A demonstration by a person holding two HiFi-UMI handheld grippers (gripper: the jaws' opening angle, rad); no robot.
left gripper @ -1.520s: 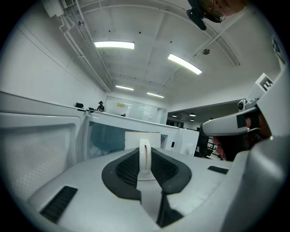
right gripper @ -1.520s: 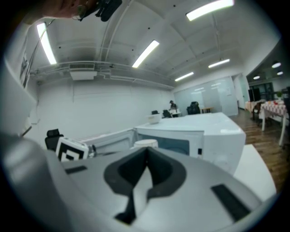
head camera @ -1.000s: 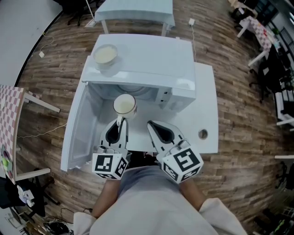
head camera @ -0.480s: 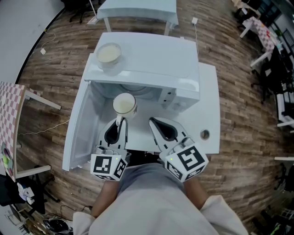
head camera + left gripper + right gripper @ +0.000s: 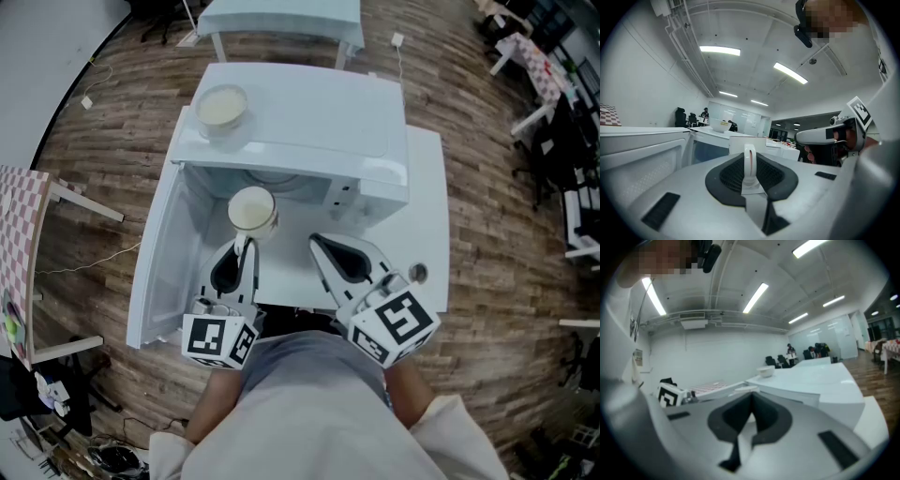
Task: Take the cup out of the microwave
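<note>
Cup (image 5: 251, 212) sits at the open mouth of the microwave (image 5: 309, 122), just forward of the top's front edge, with the round turntable (image 5: 272, 183) showing behind it. Its inside looks pale cream. I cannot tell whether it rests on the oven floor or hangs just above it.

At the microwave's left, the door (image 5: 155, 272) is swung wide open, its inner face towards the cavity. On the microwave's top, at the left front corner, stands a bowl (image 5: 222, 106), also pale inside and directly behind the cup in the head view.

In front of the opening, the left gripper (image 5: 244, 247) points into the microwave. Its jaws are clenched on the cup's handle (image 5: 749, 161). In the left gripper view the white loop stands upright between the dark pads, with the cup body just beyond it.

Right of the cup and well clear of it, the right gripper (image 5: 315, 243) also points at the microwave's front, by the control panel side. Its jaws are pressed together with nothing between them, as the right gripper view shows.

The microwave stands on a white table (image 5: 422, 225), whose bare part lies to the microwave's right. A small round hole (image 5: 415, 273) is near the table's front edge, just right of the right gripper.
</note>
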